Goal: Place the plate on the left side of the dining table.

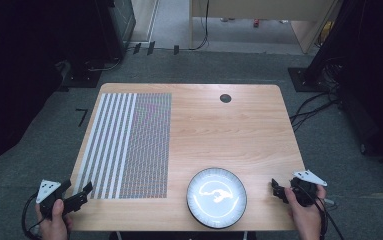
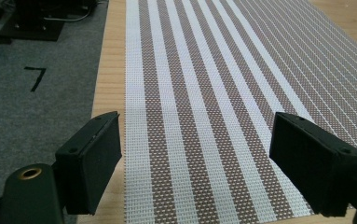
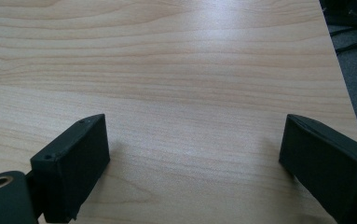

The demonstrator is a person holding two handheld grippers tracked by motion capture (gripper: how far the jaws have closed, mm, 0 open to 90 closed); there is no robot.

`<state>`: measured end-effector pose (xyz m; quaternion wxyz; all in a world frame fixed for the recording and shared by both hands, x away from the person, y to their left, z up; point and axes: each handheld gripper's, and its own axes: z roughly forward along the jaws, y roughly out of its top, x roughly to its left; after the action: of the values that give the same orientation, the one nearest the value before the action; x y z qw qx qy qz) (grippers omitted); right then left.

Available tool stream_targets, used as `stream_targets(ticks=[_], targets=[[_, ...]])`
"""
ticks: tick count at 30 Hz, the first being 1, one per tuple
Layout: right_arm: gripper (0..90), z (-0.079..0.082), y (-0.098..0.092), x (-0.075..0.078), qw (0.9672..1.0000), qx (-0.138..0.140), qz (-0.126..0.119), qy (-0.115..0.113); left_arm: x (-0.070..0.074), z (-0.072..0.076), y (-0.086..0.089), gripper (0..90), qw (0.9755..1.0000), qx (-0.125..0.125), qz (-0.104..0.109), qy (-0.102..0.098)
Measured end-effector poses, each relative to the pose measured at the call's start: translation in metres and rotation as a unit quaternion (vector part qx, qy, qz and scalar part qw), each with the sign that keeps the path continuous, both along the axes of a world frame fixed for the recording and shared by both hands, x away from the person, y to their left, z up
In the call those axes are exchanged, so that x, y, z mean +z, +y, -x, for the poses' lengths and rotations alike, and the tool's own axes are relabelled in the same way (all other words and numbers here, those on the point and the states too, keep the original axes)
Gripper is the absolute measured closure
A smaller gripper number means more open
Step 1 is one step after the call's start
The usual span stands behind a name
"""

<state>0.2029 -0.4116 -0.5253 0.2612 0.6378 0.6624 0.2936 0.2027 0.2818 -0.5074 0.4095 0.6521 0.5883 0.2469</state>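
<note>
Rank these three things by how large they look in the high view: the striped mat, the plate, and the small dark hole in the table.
From largest to smallest:
1. The striped mat, which covers much of the table's left part.
2. The plate, near the front edge.
3. The dark hole, far smaller, near the far edge.

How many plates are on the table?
1. The plate sits near the front edge of the table, right of the striped mat, between the left gripper and right gripper. Nothing on the table could hide another.
</note>
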Motion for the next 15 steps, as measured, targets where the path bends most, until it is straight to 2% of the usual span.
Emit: stream_targets(ticks=[15], targets=[[8.9,0.0023,0.0025,0.0004,1.0000,-0.004,0.001,0.000,0.0031,0.0000,-0.0048,16.5,1.0000,-0.004,0.006,-0.007]])
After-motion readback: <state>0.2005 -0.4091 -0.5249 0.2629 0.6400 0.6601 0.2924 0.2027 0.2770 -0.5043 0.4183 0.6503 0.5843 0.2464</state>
